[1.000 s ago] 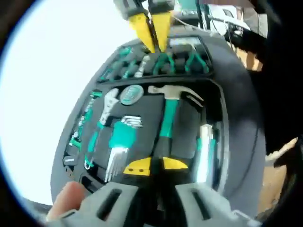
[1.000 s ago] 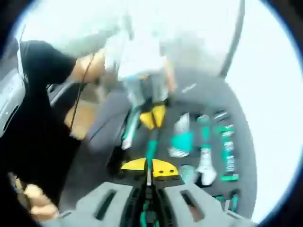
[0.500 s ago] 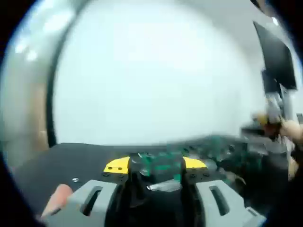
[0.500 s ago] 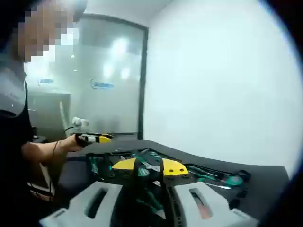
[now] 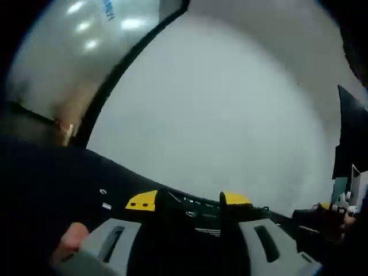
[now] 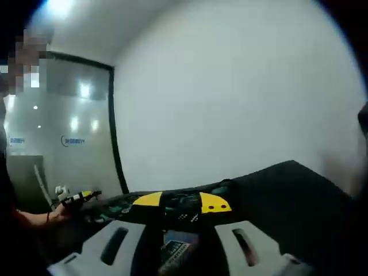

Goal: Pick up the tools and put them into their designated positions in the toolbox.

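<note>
In the left gripper view my left gripper (image 5: 188, 199) is open, its yellow-tipped jaws wide apart just above the black toolbox (image 5: 63, 172), whose dark shell runs across the bottom. A white label on the box lies between the jaws, and no tool is in them. My right gripper (image 6: 181, 201) also stands open low over the toolbox (image 6: 112, 208), where a few blurred green tool handles show. A dark part with a small label lies between its jaws; I cannot tell what it is. The left gripper (image 6: 77, 197) appears at far left there, held in a hand.
A plain white wall (image 6: 230, 98) stands behind the box in both views. A glass partition with a black frame (image 6: 112, 132) stands at the left. A fingertip (image 5: 72, 238) rests by my left gripper's body. The other gripper (image 5: 338, 207) shows small at the far right.
Both cameras have swung from looking down into the open toolbox to looking level across it at the wall. The right gripper's jaws, shut on a green-handled tool a second ago, now stand apart.
</note>
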Tool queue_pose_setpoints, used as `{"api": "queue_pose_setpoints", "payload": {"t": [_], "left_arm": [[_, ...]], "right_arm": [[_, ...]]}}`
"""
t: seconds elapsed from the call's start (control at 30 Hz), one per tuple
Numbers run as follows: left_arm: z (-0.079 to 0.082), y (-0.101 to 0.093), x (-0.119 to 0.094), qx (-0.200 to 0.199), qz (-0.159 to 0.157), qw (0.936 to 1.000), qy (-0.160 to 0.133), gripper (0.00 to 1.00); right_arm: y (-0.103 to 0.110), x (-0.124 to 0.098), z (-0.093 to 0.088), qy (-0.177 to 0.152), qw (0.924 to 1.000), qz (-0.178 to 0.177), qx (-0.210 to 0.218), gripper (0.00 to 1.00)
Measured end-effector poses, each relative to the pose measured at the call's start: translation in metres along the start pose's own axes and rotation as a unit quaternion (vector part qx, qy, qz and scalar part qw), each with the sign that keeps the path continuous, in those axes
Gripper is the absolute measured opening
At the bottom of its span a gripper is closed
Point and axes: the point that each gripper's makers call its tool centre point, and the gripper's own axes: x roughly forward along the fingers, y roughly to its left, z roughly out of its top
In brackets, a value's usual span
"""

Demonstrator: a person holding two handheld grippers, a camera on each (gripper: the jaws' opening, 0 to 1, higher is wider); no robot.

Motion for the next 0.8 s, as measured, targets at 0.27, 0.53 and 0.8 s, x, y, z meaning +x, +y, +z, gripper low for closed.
{"api": "queue_pose_setpoints", "payload": {"t": [0.27,0.53,0.8], "left_arm": [[-0.002,0.01,-0.005,0.011,0.014,0.9998,-0.006,0.26],[0.004,0.037,-0.017,0.021,0.11,0.9937,0.004,0.25],[0.023,0.083,-0.013,0.182,0.21,0.9572,0.079,0.2]], "right_arm": [[-0.031,-0.011,-0.014,0.006,0.9971,-0.076,0.005,0.17],[-0.028,-0.008,-0.019,0.021,0.9968,-0.077,-0.01,0.17],[-0.026,-0.005,-0.026,0.041,0.9964,-0.074,-0.011,0.17]]}}
